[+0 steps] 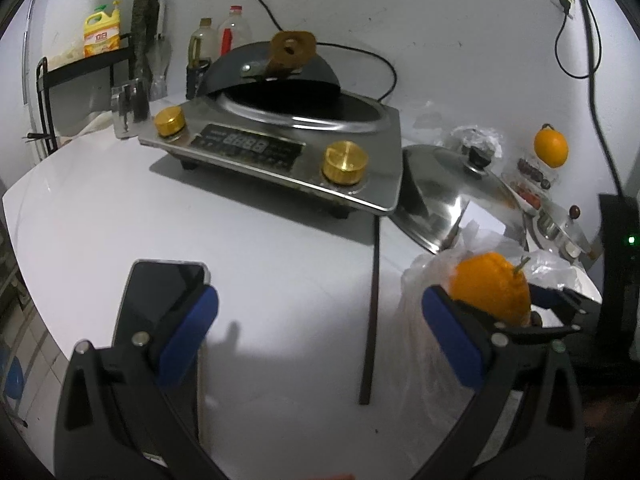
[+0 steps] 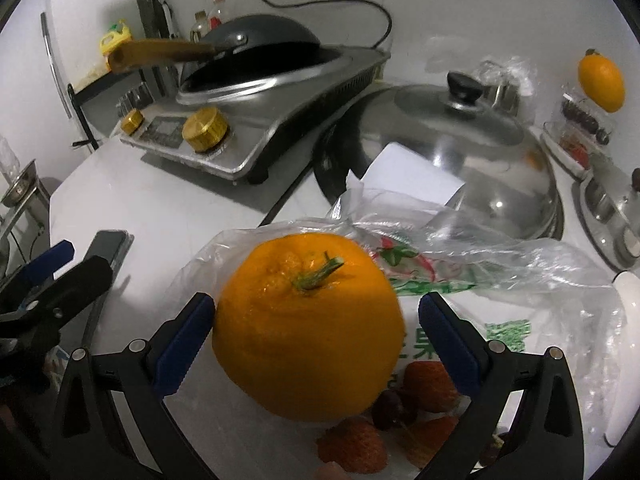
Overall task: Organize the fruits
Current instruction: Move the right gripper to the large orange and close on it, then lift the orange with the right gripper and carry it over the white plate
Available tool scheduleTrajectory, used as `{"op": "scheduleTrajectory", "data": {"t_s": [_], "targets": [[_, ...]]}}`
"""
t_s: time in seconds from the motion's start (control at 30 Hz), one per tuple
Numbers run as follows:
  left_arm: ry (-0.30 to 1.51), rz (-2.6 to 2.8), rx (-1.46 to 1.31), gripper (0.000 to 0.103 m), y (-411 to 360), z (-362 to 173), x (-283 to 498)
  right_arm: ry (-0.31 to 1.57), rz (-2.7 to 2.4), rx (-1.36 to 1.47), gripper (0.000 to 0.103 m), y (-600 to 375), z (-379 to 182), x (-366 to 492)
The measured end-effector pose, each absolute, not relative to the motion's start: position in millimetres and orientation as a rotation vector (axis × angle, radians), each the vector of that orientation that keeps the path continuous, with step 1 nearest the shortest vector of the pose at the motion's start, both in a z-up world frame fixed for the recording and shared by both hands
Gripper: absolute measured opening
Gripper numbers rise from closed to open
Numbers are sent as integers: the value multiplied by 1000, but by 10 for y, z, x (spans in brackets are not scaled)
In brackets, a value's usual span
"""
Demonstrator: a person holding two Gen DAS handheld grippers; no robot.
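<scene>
Jaws of right gripper [image 2: 316, 344] spread around orange [image 2: 308, 324] at frame centre, left pad touching, right pad just clear; likely mid-lift from plastic bag [image 2: 500, 256] over strawberries [image 2: 352, 444] below. Left gripper [image 1: 320, 336] wide open, empty, above desk [image 1: 280, 264].

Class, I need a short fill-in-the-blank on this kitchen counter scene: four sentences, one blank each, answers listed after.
1. The fruit between the right gripper fingers is an ______.
2. The orange has a green ______ on top.
3. The stove has two ______-coloured knobs.
4. Under the clear plastic bag lie red ______.

Answers: orange; stem; gold; strawberries
</scene>
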State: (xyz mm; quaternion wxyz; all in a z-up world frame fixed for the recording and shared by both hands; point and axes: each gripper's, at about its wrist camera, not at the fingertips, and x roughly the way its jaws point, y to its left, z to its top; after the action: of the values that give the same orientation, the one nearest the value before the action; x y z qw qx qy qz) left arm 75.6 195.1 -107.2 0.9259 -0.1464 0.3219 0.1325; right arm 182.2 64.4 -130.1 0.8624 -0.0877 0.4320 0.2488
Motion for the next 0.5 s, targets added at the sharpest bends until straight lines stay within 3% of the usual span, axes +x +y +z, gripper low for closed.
{"op": "scheduleTrajectory", "data": {"t_s": [0.5], "targets": [[653, 273, -292, 103, 1923, -1029, 700, 887, 556, -186, 94, 640, -1303, 1755]]}}
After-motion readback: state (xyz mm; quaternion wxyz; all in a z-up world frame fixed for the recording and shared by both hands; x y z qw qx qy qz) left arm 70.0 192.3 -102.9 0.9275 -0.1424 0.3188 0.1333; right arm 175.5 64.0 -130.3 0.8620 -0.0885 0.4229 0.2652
